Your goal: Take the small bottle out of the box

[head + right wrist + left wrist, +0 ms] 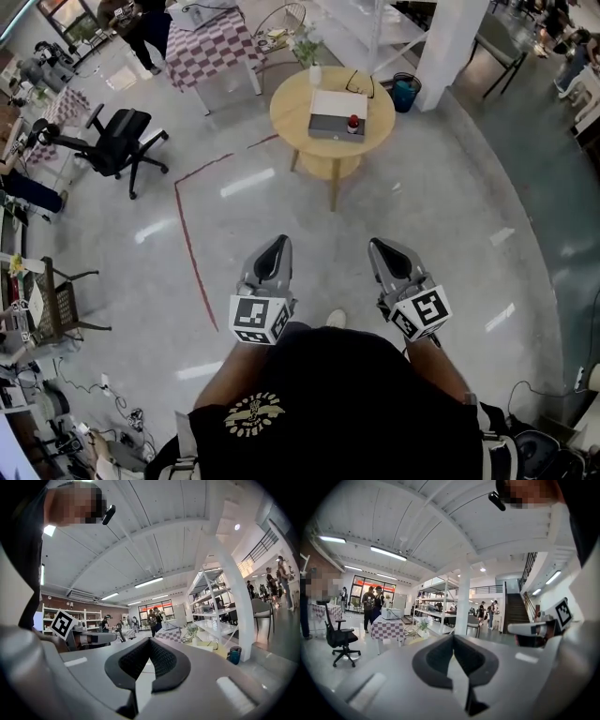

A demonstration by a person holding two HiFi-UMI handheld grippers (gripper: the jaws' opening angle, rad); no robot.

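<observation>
Small bottle point(353, 123) at box point(334, 105) right end, on round table point(291, 111)

A round table point(286, 112) carries a box point(333, 108), with a red bottle point(353, 123) at the box's right corner and a vase point(315, 75) behind it.

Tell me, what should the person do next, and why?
Probably walk closer to the round table: the box and red-capped small bottle are far ahead of the left gripper and right gripper, both shut and empty.
</observation>
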